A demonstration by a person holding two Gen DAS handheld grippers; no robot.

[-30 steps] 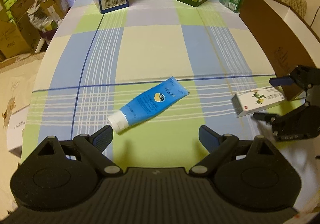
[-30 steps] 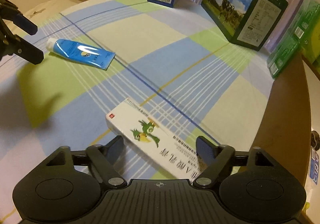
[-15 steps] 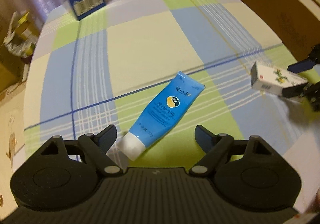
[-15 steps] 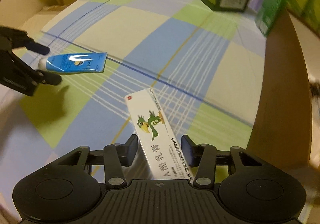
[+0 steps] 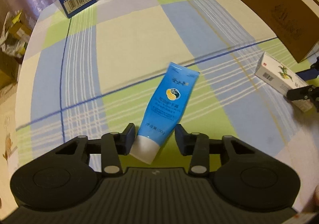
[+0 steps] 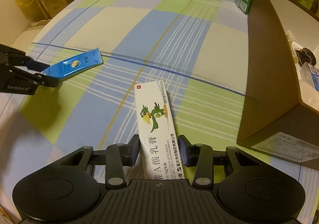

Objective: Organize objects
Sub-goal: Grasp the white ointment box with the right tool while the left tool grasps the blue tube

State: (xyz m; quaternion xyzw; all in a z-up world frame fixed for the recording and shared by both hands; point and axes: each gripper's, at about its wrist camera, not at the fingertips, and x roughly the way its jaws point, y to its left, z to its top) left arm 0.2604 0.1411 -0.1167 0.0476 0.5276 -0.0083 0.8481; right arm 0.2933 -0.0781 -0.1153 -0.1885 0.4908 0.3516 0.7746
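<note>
On the checked worktop (image 5: pixel 139 44), the left claw (image 5: pixel 155 137) straddles the white-capped end of a blue tube (image 5: pixel 167 104); its fingers are narrowed around it, the left one touching, the right just beside. Further right, the right claw (image 6: pixel 158 149) is closed on a white ointment box (image 6: pixel 157 124), near a brown cardboard box (image 6: pixel 265 76)

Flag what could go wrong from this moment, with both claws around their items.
The left claw brackets the blue tube near its white cap, with a gap on one side; closing there could make the long body droop or swing. The right claw grips only the near end of the white medicine box, whose far end sticks out and might clip the brown cardboard box wall.
</note>
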